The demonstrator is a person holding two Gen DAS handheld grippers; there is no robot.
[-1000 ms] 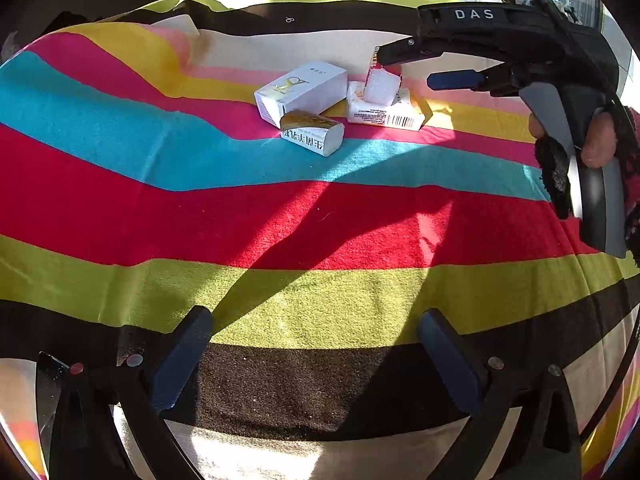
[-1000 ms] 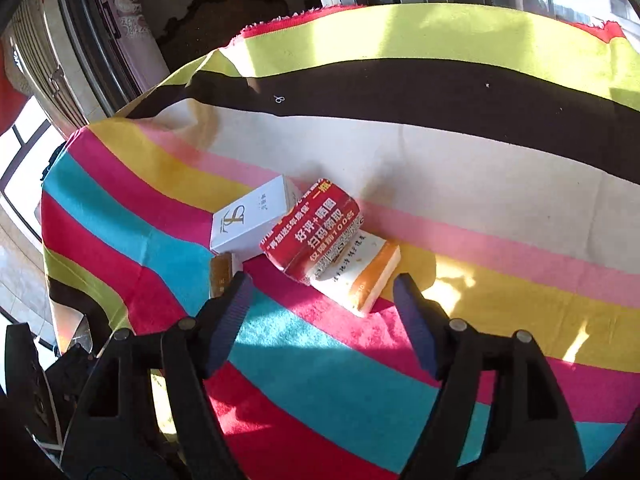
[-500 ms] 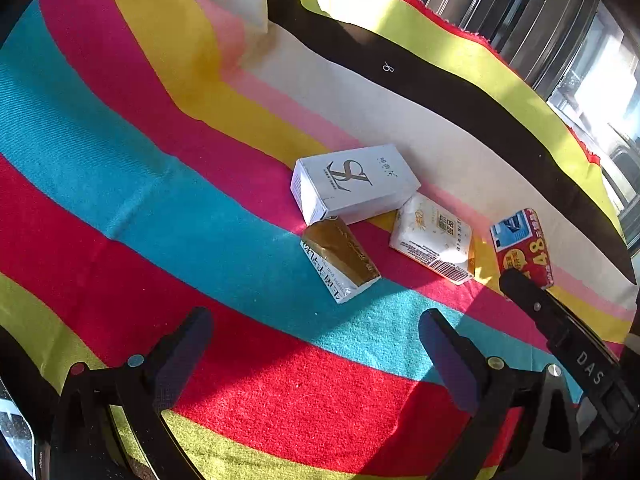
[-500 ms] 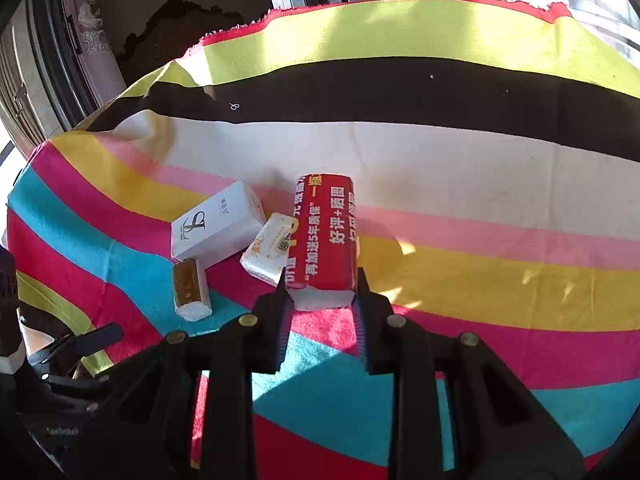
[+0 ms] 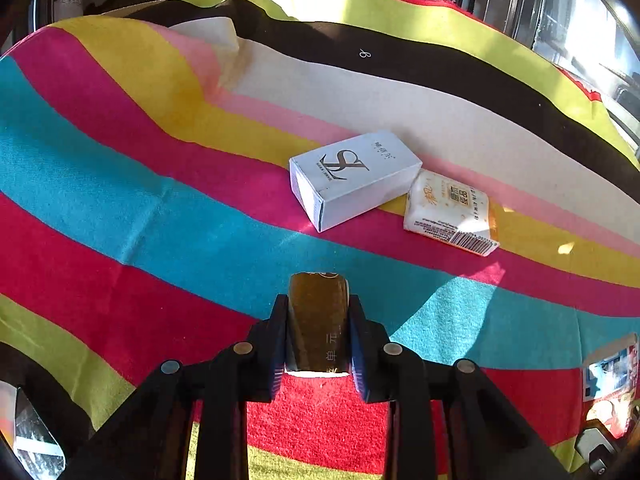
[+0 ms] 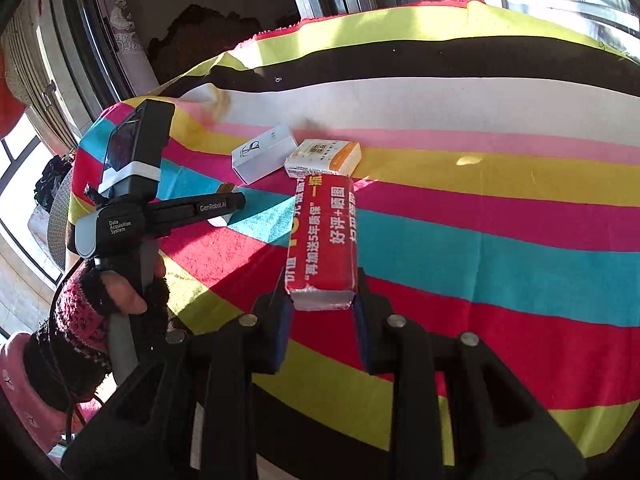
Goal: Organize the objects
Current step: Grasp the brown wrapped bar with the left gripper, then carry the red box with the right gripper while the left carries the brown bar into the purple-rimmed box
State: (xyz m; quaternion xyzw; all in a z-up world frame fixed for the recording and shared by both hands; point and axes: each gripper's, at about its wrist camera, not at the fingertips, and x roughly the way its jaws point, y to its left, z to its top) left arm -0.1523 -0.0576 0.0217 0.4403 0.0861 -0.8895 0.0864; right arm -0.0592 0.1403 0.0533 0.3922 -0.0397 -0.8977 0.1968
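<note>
In the left wrist view a gold-brown packet (image 5: 317, 320) sits between the pads of my left gripper (image 5: 318, 300), whose jaws are closing and press on its sides. Beyond it on the striped cloth lie a white box (image 5: 352, 178) and a white-and-orange tissue pack (image 5: 448, 208), side by side. My right gripper (image 6: 322, 292) is shut on a red packet (image 6: 324, 232) with white lettering, held above the cloth in front of the white box (image 6: 264, 152) and the tissue pack (image 6: 324, 156). The left gripper (image 6: 228, 204) shows at the left of the right wrist view.
The striped cloth (image 5: 160, 220) covers the whole surface, with a raised fold at its far left. A hand in a knitted fingerless glove (image 6: 116, 292) holds the left gripper's handle. Window frames and dark furniture stand behind the far edge.
My left gripper came down over the gold-brown packet and closed on it. My right gripper shut on the red packet and drew it away from the tissue pack toward the near side.
</note>
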